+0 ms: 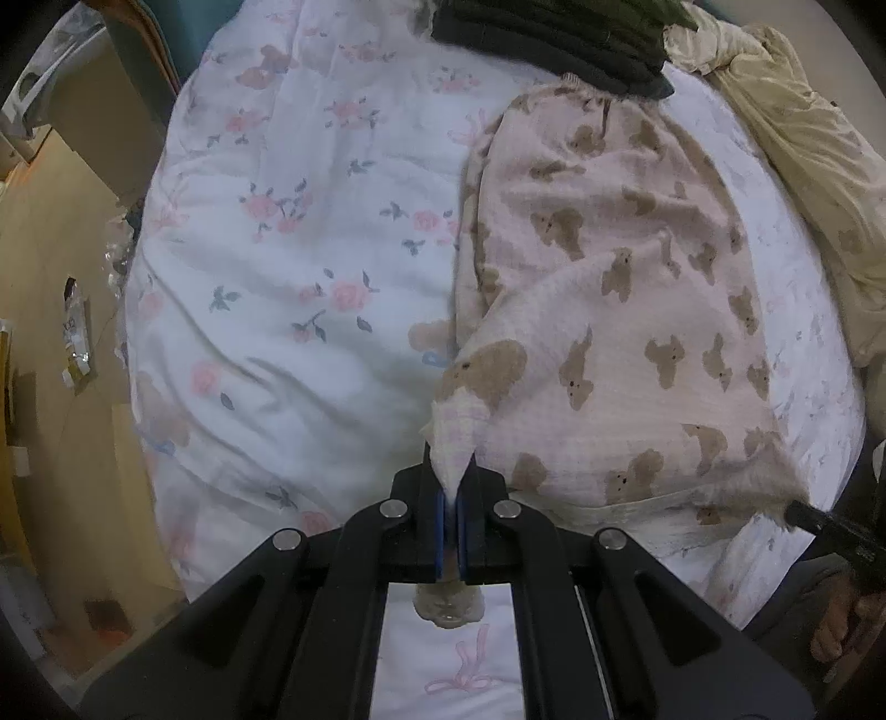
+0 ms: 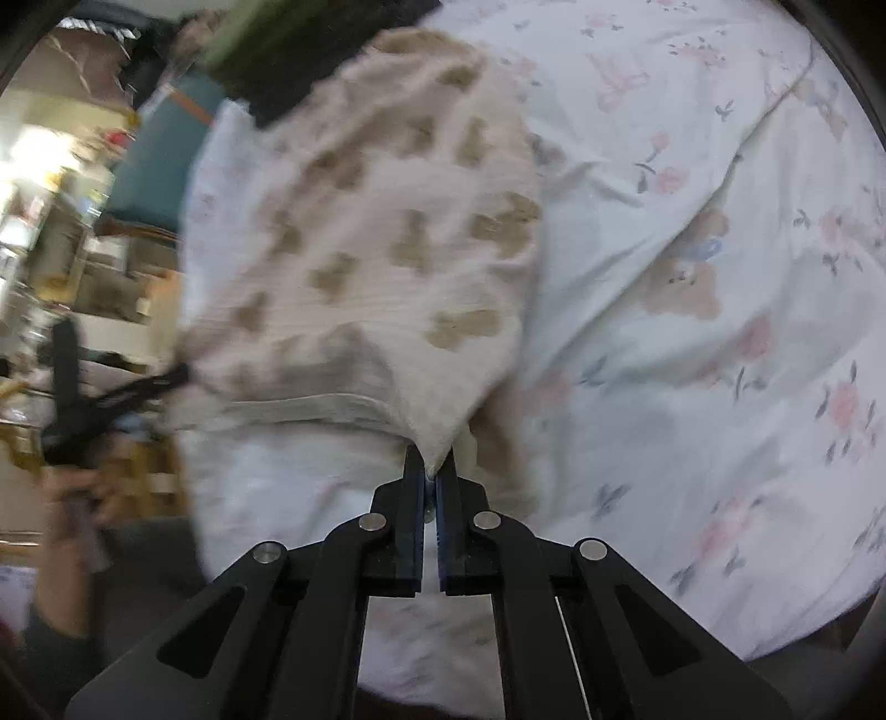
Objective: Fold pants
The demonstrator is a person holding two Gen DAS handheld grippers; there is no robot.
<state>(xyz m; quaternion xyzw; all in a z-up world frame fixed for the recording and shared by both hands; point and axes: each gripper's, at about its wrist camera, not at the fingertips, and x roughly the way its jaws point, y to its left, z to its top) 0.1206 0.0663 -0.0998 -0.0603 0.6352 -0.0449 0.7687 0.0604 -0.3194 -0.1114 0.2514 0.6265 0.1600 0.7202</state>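
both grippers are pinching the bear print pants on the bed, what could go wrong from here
1. The left gripper holds only a thin, bunched corner of the pants; it could slip out if pulled hard.
2. The right gripper also pinches just an edge, and its view is blurred, so a fast pull may drag the pants crooked.
3. The waistband end lies against the dark folded clothes; the fold could catch or shift that pile.
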